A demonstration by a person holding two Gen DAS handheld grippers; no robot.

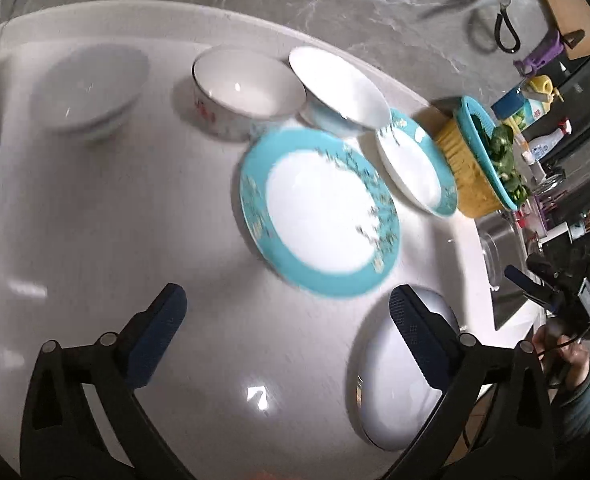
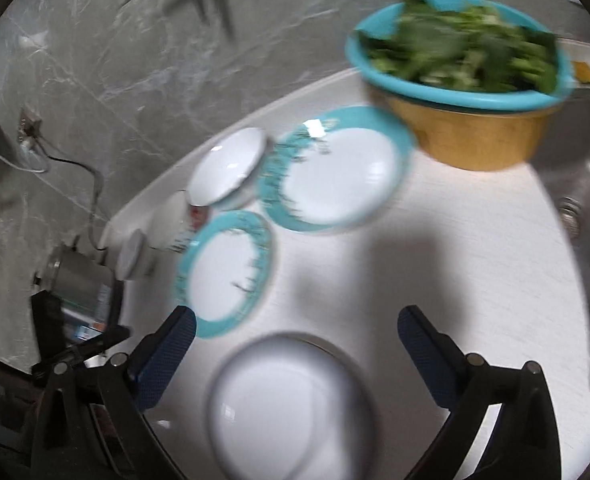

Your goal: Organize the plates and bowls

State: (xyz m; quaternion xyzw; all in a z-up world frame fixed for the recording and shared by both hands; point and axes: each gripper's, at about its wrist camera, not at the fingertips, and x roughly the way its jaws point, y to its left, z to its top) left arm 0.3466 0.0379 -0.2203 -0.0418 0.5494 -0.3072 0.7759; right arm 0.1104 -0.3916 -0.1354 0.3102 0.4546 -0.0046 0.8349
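- 2 hand-held grippers hang over the white countertop, both spread wide with nothing between the pads.
- Left gripper hovers above bare counter; the large teal-rimmed plate lies just beyond it, mid-counter.
- Right gripper hovers above the plain white plate near the front edge.
- 3 bowls line the back edge: a pale bowl, a red-marked bowl, and a tilted bowl.
- Smaller teal-rimmed plate sits toward the sink-side edge, beside a colander of greens.
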